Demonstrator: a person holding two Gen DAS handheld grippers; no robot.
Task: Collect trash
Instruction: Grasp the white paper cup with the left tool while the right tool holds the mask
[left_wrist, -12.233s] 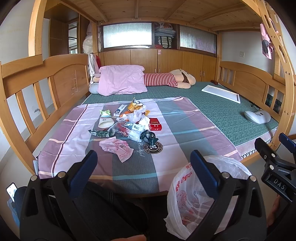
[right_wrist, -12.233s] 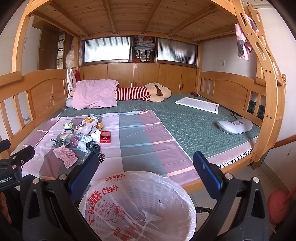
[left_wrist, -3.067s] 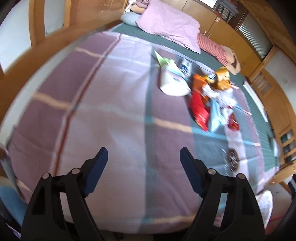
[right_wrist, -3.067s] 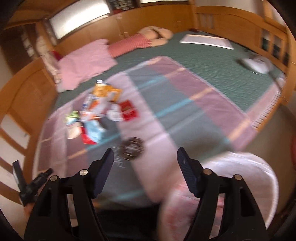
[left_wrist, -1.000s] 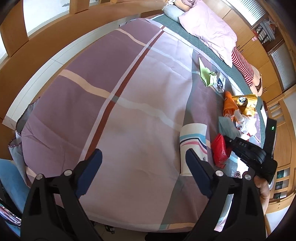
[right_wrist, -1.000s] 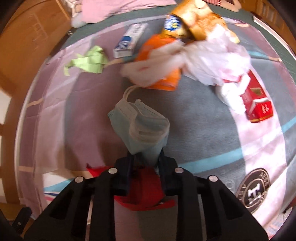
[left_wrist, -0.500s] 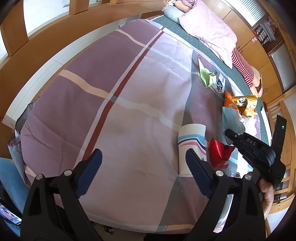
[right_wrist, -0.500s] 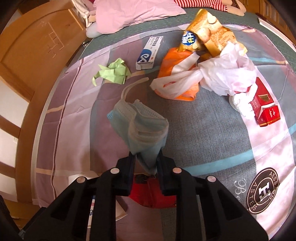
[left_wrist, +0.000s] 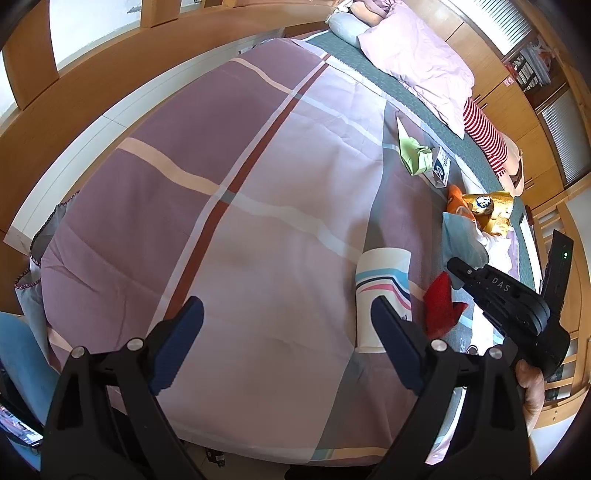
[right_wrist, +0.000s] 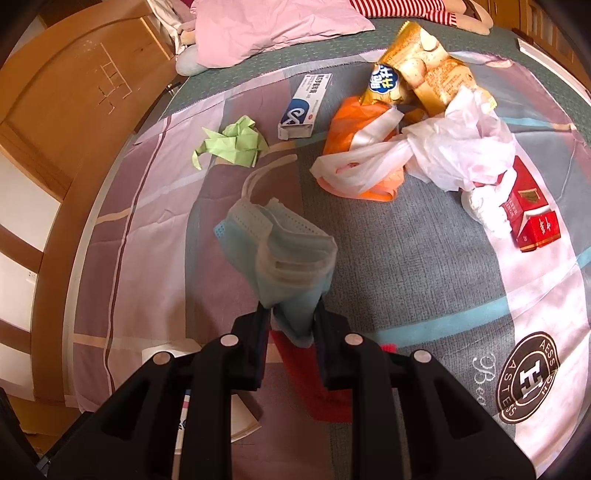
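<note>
Since a second ago the right tool (right_wrist: 290, 317) has lifted the blue face mask (right_wrist: 280, 251) a little off the bed, so more of the litter behind it shows; the left tool (left_wrist: 284, 332) has not shifted. The right tool is clenched on the mask's lower edge, and the pinched part is hidden between the fingers; the rest of the mask hangs crumpled above them, ear loops trailing toward the green paper (right_wrist: 236, 142). The left tool stands released, its fingers wide apart over bare striped bedsheet (left_wrist: 221, 184) with nothing between them.

Under the right tool lies a red wrapper (right_wrist: 314, 384), half covered by the tool's frame. A paper cup (left_wrist: 382, 291) lies on its side beside it, its lower end cut off behind the left tool's finger. Farther up the bed sit a white and blue box (right_wrist: 304, 105), an orange bag (right_wrist: 362, 122) partly buried under a white plastic bag (right_wrist: 443, 155), a gold snack packet (right_wrist: 417, 77), and a red cigarette pack (right_wrist: 528, 210) with crumpled tissue covering one corner. The print on the box is too small to read
</note>
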